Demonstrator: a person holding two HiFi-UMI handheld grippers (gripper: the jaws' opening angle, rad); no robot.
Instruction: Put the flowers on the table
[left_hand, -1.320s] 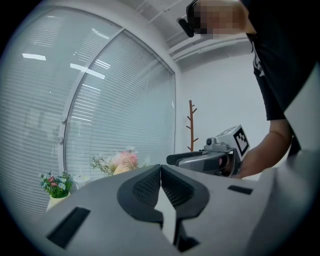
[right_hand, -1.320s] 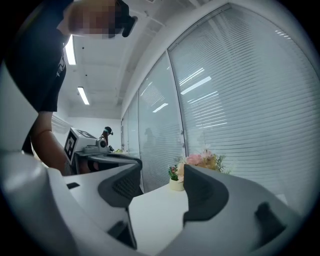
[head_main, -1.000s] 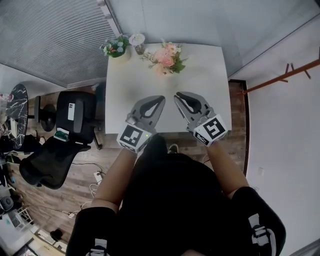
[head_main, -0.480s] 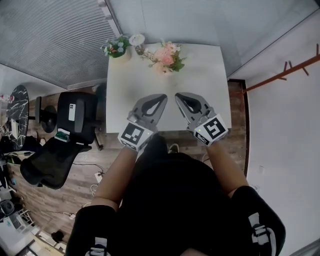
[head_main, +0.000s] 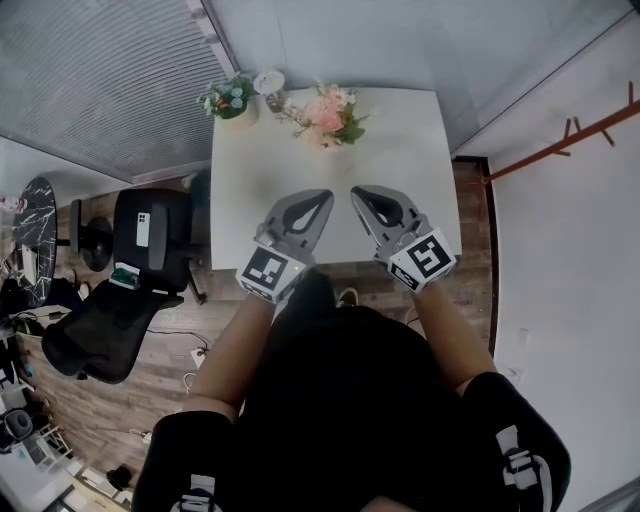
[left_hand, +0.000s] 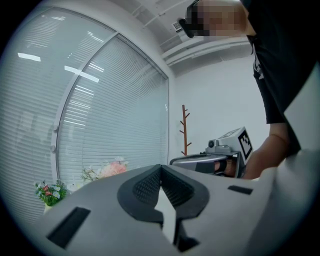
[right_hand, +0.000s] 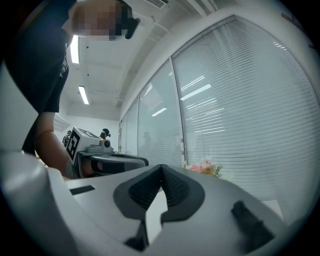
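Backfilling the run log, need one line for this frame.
left gripper: shut, empty | right gripper: shut, empty | both: above table, near side | pink flowers, small bouquet: far edge, untouched

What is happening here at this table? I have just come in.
A person stands at the front edge of a white table, with the left gripper in one hand and the right gripper in the other. Both have their fingers closed together with nothing between them. The pink flowers and a small green potted plant stand at the far edge of the table, and neither gripper touches them.
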